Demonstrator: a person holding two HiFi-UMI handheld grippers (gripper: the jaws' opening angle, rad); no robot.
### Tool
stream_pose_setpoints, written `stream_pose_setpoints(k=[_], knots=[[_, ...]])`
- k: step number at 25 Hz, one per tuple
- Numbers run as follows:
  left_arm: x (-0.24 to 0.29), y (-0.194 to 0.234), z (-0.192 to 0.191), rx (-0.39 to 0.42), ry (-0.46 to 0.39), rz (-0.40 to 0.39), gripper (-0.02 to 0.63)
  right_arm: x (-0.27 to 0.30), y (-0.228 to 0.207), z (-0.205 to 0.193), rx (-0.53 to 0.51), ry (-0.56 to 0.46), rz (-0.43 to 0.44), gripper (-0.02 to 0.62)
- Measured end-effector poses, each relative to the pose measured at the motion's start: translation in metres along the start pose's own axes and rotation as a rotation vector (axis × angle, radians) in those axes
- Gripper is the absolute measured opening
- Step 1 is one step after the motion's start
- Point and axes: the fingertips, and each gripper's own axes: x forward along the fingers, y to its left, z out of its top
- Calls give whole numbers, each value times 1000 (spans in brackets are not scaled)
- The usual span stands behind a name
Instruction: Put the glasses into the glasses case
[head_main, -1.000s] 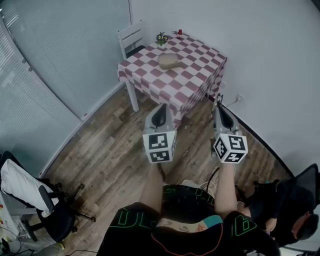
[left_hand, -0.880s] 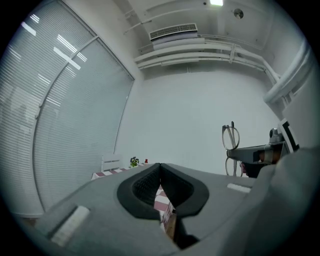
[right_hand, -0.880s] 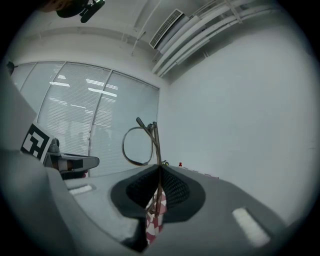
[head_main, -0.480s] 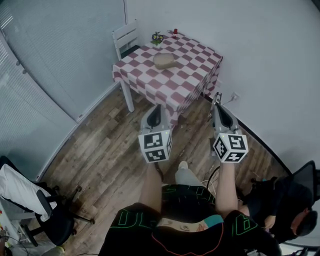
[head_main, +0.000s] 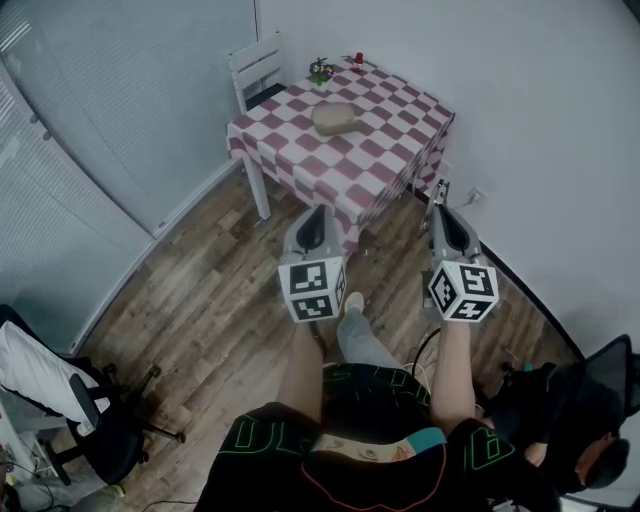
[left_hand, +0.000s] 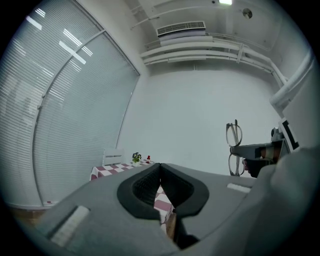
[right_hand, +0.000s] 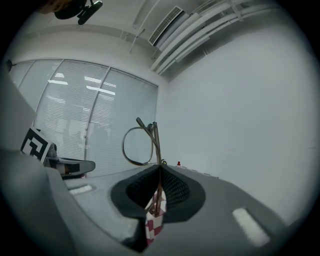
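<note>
Two tongs: L tongs (left_hand: 160, 167) pressed together, empty; R tongs (right_hand: 159, 171) pinching glasses (right_hand: 138, 146); case (head_main: 337, 117) on tabletop (head_main: 392, 152), well apart.

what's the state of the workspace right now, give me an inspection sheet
surface: table with a checked cloth, well ahead of both grippers
job's things: glasses case lies on the table and looks shut; glasses are off the table, carried
clutter: small plant and red object at the table's far edge
grippers: left gripper shut, nothing in it; right gripper shut on the glasses
cables: dark cable hangs by the person's right arm
surroundings: white chair behind the table, office chair at lower left, wooden floor
</note>
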Motion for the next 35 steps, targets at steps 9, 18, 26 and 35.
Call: stream_pose_setpoints(k=[9,18,26,35], knots=[[36,6,-5,19,19,2,9,37,-21,-9,34,4,-5,20],[96,2,-39,-9,103,1,9,86,-50,-37,48,81,7,19],[152,5,-80,-41,184,12,9,148,-68,-64,54,145,47,20],[203,23,-116,-44,293,60,9,208,-81,-100,97,193,91,19]])
